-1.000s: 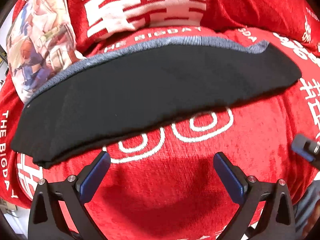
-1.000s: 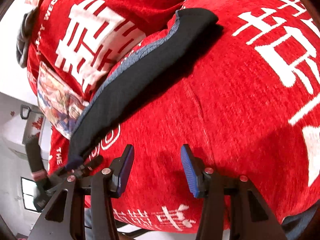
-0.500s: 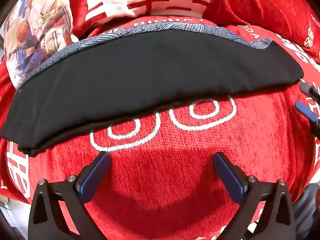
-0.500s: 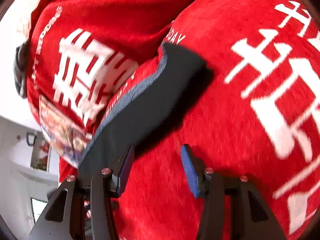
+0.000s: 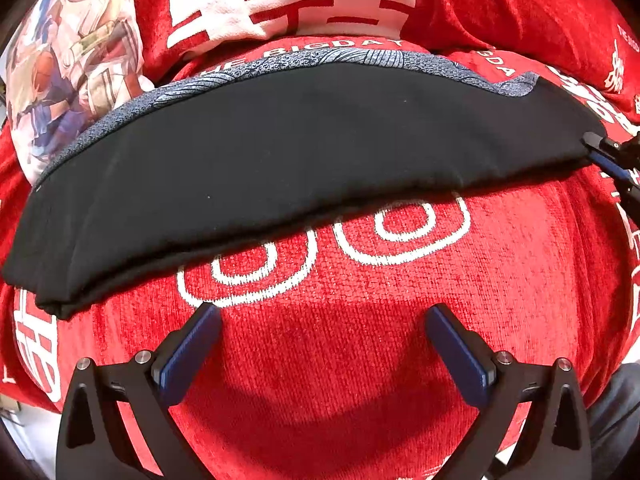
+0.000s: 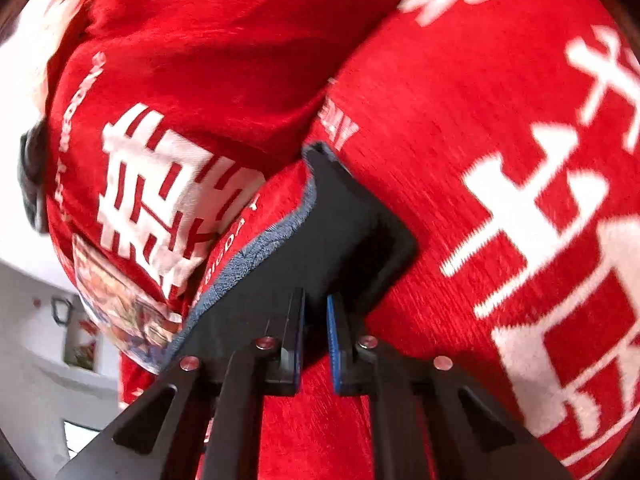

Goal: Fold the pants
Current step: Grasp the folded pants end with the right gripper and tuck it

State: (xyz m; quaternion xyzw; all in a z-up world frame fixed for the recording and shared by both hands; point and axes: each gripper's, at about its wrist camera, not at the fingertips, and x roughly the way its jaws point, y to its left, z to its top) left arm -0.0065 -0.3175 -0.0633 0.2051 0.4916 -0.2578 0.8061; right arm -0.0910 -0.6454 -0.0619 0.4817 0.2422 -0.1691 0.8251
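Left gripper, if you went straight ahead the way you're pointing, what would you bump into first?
Probably the red blanket just ahead of the open left gripper, and past that the near edge of the black pants. Depth is hard to judge here.

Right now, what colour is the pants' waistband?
Blue-grey with a fine line pattern, on the waistband; left wrist view.

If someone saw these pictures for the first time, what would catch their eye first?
The long black folded pants stretch across the bright red blanket with white lettering. The right gripper has its jaws nearly shut at the pants' right end, while the left gripper hovers open in front of them.
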